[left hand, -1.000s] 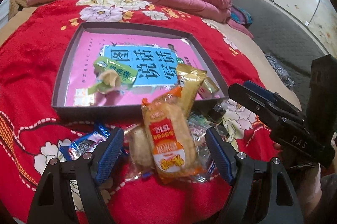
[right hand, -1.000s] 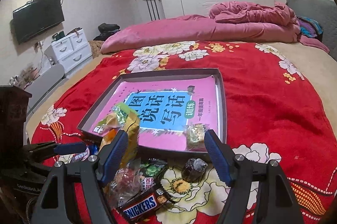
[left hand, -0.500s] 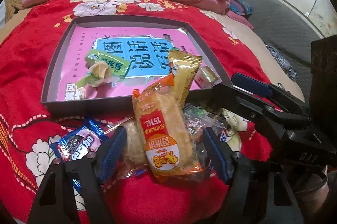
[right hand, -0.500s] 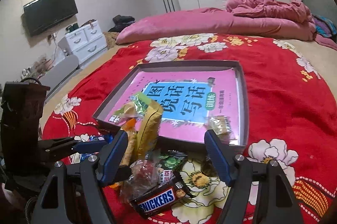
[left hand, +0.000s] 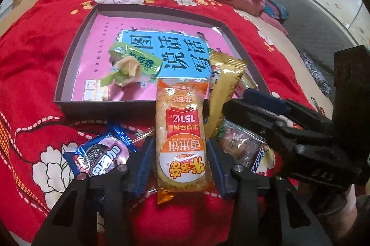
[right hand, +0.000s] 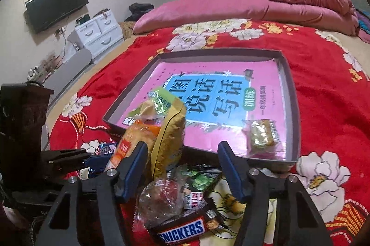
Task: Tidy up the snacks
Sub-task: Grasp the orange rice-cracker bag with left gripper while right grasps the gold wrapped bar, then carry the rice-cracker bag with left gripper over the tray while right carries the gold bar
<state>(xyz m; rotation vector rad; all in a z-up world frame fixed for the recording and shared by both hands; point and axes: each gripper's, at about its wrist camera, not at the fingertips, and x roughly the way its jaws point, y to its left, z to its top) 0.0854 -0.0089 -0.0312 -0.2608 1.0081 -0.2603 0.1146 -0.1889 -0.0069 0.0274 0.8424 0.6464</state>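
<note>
Now closing, the left gripper (left hand: pixel 180 165) has its jaws on either side of an orange-and-clear rice-cracker packet (left hand: pixel 180 130), its long axis pointing toward the shallow grey tray (left hand: pixel 62 93) on the red floral bedspread (left hand: pixel 30 56). The right gripper (right hand: pixel 182 167), jaws also closing, straddles a clear-wrapped sweet (right hand: pixel 159 197) above a Snickers bar (right hand: pixel 182 228), pads apart from both.

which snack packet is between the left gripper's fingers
The orange rice cracker packet, lying between the closing left gripper fingers; the blue Oreo packet lies outside them.
</note>
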